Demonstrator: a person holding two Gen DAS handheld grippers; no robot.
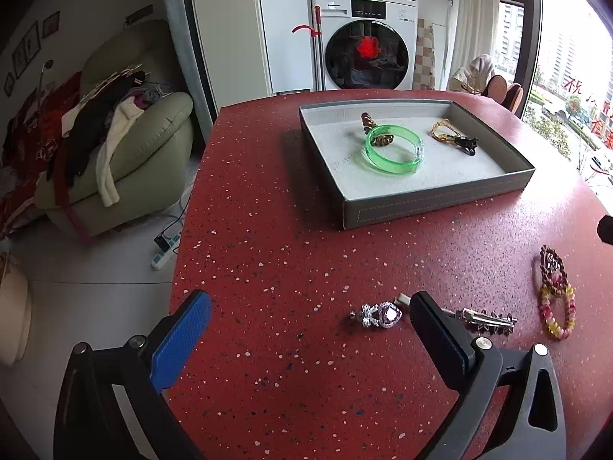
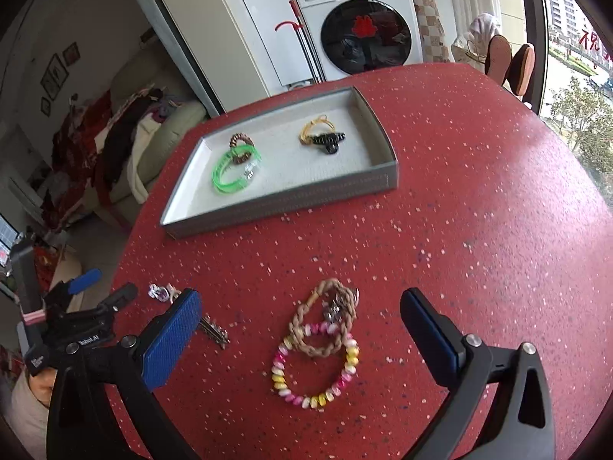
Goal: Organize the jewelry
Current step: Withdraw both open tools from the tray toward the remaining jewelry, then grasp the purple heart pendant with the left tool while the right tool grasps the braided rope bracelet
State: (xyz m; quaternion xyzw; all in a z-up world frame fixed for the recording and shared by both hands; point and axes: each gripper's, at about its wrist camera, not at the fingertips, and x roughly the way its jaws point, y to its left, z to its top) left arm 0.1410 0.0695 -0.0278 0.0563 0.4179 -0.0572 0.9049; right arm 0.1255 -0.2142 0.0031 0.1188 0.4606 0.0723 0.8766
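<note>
Half done: the green bangle (image 1: 394, 151) and black claw clip (image 2: 328, 141) are seen in the tray (image 1: 433, 207) at twelve o'clock. Both grippers (image 1: 310, 316) (image 2: 300, 320) are held wide open, empty; the beaded bracelets (image 2: 318, 360) and heart ring (image 1: 383, 315) are left on the table.

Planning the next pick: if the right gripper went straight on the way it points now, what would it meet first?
Probably the pink-and-yellow coil bracelet on the red table, centred between the open right gripper fingers, with the braided tan bracelet overlapping it just beyond. Depth is uncertain.
</note>
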